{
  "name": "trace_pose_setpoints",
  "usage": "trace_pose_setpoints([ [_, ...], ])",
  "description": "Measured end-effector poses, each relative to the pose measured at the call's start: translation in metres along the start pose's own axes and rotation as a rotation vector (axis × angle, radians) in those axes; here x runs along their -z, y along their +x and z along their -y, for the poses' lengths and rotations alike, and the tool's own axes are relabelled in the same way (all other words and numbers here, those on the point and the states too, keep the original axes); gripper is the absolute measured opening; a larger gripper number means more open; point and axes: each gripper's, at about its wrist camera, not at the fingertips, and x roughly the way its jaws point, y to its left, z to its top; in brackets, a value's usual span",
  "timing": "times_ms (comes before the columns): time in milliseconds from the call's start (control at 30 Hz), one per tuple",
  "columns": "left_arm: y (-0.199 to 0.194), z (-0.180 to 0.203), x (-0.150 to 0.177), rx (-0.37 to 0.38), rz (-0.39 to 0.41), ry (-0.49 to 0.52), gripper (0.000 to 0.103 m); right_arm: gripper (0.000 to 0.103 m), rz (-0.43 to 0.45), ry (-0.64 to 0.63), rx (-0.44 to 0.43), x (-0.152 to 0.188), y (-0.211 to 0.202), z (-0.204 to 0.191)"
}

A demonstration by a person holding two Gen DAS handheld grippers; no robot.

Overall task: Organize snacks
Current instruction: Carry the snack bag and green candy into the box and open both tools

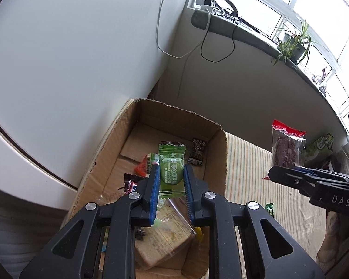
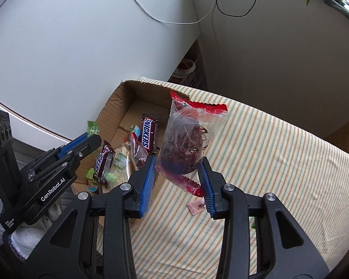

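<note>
My left gripper (image 1: 171,173) is shut on a green plum-candy packet (image 1: 171,172) and holds it above the open cardboard box (image 1: 215,162). The box holds several snacks: a Snickers bar (image 2: 149,133), a second chocolate bar (image 2: 103,161), a clear cracker pack (image 1: 167,230) and small candies. My right gripper (image 2: 178,169) is shut on a clear packet with red ends and a dark cake inside (image 2: 186,144), held upright above the striped cloth just right of the box. That packet shows in the left wrist view (image 1: 287,147), and the left gripper shows in the right wrist view (image 2: 81,145).
The box (image 2: 114,107) stands on a striped cloth (image 2: 267,162) against a white wall. A pink candy (image 2: 196,206) lies on the cloth under my right gripper. A green snack bag (image 1: 320,147) and a small green packet (image 1: 270,209) lie to the right. Window sill with cables and plants behind.
</note>
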Motion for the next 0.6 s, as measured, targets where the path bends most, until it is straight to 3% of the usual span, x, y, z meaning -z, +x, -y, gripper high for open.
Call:
trace_pose_setpoints([
  [300, 0.012, -0.007, -0.012, -0.028, -0.008, 0.015, 0.019, 0.039, -0.038, -0.161, 0.054, -0.009, 0.031, -0.042],
  [600, 0.023, -0.017, -0.015, -0.035, -0.023, 0.001, 0.019, 0.041, -0.061, -0.192, 0.061, -0.014, 0.05, -0.051],
])
